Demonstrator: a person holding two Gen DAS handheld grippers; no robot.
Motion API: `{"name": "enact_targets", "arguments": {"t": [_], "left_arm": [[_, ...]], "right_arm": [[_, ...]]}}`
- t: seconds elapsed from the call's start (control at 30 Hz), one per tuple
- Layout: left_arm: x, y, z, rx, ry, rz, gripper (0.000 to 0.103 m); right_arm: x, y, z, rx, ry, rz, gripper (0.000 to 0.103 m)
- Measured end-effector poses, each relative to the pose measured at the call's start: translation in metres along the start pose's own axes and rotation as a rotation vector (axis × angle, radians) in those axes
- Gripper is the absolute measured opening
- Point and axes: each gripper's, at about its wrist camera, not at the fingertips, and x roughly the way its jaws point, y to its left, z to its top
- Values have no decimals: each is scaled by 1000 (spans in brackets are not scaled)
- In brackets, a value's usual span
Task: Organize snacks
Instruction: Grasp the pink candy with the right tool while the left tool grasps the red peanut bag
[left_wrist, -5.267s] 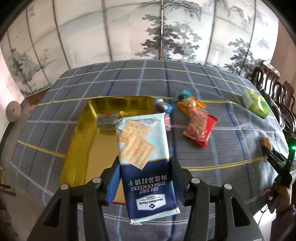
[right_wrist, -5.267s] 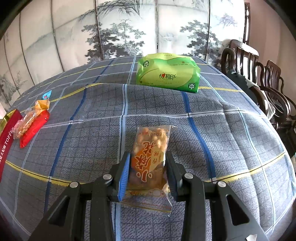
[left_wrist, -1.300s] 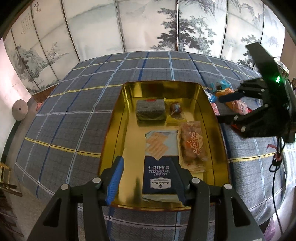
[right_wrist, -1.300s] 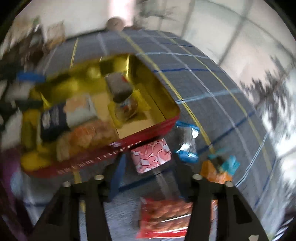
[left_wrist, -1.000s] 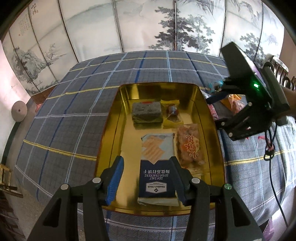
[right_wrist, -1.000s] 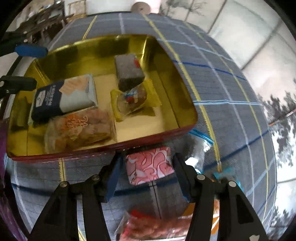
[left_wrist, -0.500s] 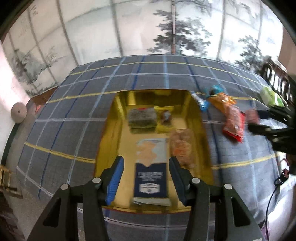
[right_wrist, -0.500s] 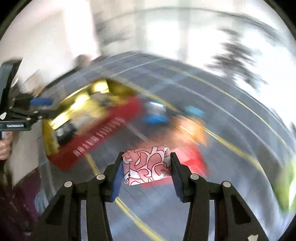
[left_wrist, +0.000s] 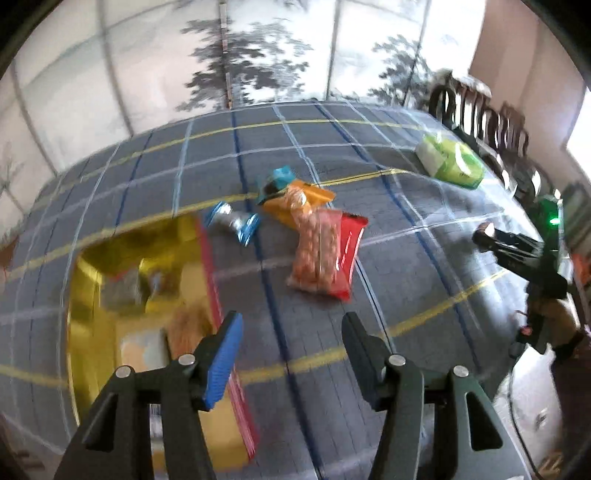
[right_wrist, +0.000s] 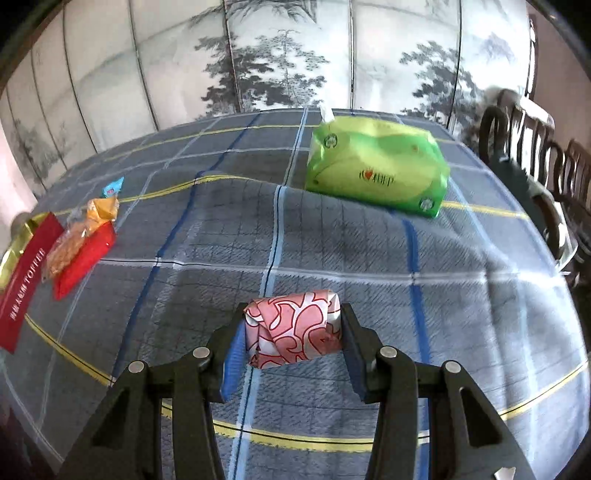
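Glossy gold metal tin (left_wrist: 88, 295), matt woven tablecloth (right_wrist: 332, 251), shiny plastic tissue pack (right_wrist: 376, 170)

Both grippers (left_wrist: 291, 354) (right_wrist: 293, 354) have black arms, silver screws, and seemingly one blue pad (left_wrist: 221, 363) each.

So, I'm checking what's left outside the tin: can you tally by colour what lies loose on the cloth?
Blue wrapper: 1
Teal packet: 1
Orange packet: 1
Clear bag: 1
Red packet: 1
Green pack: 1
Total: 6, plus 1 pink packet in the right gripper.
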Motion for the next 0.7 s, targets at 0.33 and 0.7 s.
{"name": "enact_targets", "arguments": {"t": [0.33, 0.7], "left_arm": [[78, -30, 58, 168, 82, 13, 57], [124, -23, 72, 151, 183, -22, 58]], "right_arm": [[-7, -4, -4, 9, -31, 48, 43], [-4, 4, -3, -35, -16, 58, 43]]}}
